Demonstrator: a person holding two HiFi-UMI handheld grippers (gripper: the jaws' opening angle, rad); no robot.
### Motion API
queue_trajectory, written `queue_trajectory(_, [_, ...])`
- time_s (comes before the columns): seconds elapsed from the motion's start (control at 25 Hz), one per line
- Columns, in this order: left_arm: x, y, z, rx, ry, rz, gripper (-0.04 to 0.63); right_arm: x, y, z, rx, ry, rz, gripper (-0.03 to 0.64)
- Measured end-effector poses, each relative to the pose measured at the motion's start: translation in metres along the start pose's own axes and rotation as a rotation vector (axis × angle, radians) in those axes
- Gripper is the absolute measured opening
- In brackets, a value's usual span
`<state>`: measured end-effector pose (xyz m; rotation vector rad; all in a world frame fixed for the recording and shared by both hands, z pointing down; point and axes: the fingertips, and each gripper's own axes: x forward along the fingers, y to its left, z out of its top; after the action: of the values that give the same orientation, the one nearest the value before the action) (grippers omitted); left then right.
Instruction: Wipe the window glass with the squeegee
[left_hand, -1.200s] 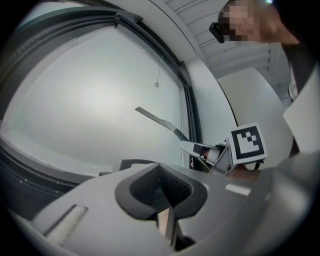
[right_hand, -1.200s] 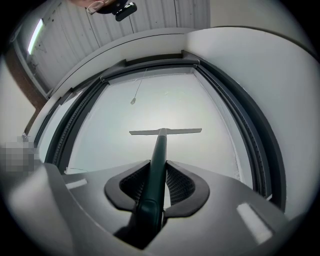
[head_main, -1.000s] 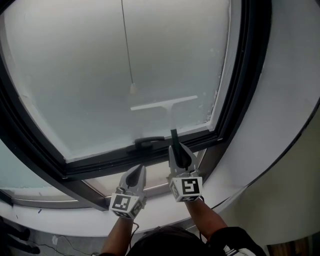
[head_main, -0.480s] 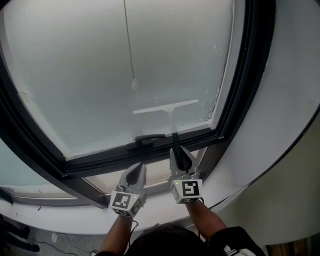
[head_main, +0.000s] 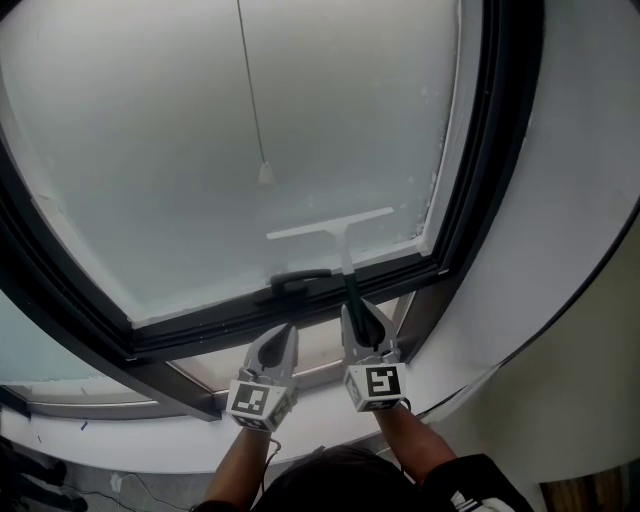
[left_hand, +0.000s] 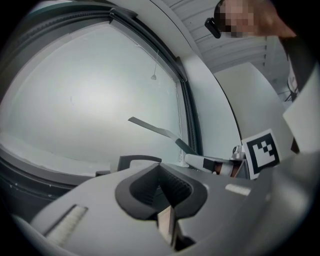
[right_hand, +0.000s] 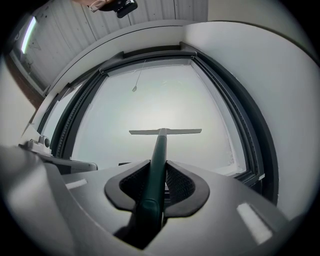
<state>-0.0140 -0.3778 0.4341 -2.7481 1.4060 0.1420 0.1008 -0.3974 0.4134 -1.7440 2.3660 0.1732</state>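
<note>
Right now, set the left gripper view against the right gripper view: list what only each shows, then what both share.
Only the left gripper view: the left gripper, jaws shut on nothing, and the right gripper from the side with its marker cube. Only the right gripper view: that gripper's jaws clamped on the dark handle of the squeegee. Both: the squeegee blade against the window glass, and the hanging pull cord.
</note>
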Motion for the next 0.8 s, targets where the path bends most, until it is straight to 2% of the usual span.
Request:
queue_trajectory(0.2, [0.005, -0.003, -0.005, 0.018, 0.002, -0.013, 0.000, -0.004, -0.001, -0.011, -0.013, 0.037, 0.000, 0.095])
queue_trajectory(0.48, [0.007, -0.006, -0.009, -0.064, -0.015, -0.005, 0.000, -0.010, 0.000, -0.023, -0.007, 0.065, 0.002, 0.095])
queue_trajectory(0.8, [0.004, -0.005, -0.013, -0.064, 0.003, 0.009, 0.000, -0.018, -0.002, -0.044, -0.008, 0.108, -0.002, 0.095])
